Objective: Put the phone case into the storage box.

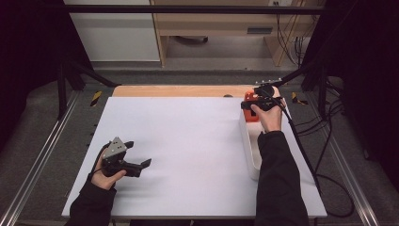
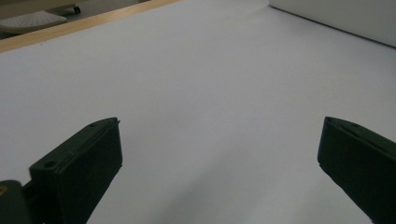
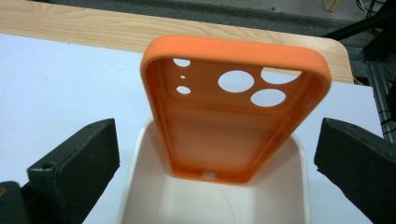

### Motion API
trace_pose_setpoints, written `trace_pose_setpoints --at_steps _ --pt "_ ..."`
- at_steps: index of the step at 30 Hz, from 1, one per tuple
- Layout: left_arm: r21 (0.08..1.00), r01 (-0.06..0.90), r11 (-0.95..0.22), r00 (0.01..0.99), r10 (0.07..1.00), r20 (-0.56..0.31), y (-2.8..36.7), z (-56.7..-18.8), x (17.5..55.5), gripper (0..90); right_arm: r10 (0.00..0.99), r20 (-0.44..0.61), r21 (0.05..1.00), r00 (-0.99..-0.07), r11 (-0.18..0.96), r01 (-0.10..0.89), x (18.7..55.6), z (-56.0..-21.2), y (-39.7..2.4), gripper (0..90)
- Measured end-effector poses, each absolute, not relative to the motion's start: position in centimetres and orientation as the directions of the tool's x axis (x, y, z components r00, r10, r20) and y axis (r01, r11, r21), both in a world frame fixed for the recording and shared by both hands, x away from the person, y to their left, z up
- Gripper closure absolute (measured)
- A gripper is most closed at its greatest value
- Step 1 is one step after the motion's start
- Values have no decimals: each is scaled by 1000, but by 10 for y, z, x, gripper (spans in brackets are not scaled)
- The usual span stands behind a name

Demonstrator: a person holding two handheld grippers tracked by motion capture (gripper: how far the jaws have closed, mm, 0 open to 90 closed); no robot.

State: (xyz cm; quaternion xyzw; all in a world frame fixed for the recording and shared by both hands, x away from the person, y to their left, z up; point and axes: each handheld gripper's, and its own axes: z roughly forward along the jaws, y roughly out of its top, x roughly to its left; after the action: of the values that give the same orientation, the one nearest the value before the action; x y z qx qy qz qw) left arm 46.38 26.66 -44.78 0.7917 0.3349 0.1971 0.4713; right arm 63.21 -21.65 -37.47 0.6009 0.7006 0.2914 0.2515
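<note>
Scene: a person works two hand-held grippers over a white worktop with a wooden strip along its far edge.
Work in hand: by the look of it, an orange phone case is being set into a white bin at the worktop's right side.
Phone case: it stands on end in the bin's far end, camera cut-outs uppermost, open side toward the right gripper's camera, leaning a little away. In the high view it shows as an orange patch right by the right hand.
Why it sits so: my read is that the bin's end wall props it; whether its lower edge rests on the bin floor I cannot tell.
Right gripper: fingers spread wide, one on each side of the case, both well clear of its edges. Nothing pressed, nothing held.
Why it is held so: judging from the gap, this is a release, with the fingers kept apart so the case is not knocked.
Left gripper: parked low over the near left of the worktop, fingers wide apart with bare white surface between them, holding nothing.
Why it waits there: it seems simply kept out of the way.
Risk: a brush from the right gripper's fingers could tip the leaning case.
</note>
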Motion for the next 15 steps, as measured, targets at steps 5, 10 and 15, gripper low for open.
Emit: trace_pose_setpoints --at_steps 5,10,15 --pt "877 348 -332 695 719 -4 266 -448 464 0 983 7 732 -182 119 671 620 -368 -218 6" --pt "875 350 -335 697 717 -4 265 -448 464 0 974 28 755 -226 127 643 605 -359 -219 6" --pt "876 350 -331 697 718 -7 265 -448 464 0 959 54 793 -280 130 596 586 -348 -217 6"
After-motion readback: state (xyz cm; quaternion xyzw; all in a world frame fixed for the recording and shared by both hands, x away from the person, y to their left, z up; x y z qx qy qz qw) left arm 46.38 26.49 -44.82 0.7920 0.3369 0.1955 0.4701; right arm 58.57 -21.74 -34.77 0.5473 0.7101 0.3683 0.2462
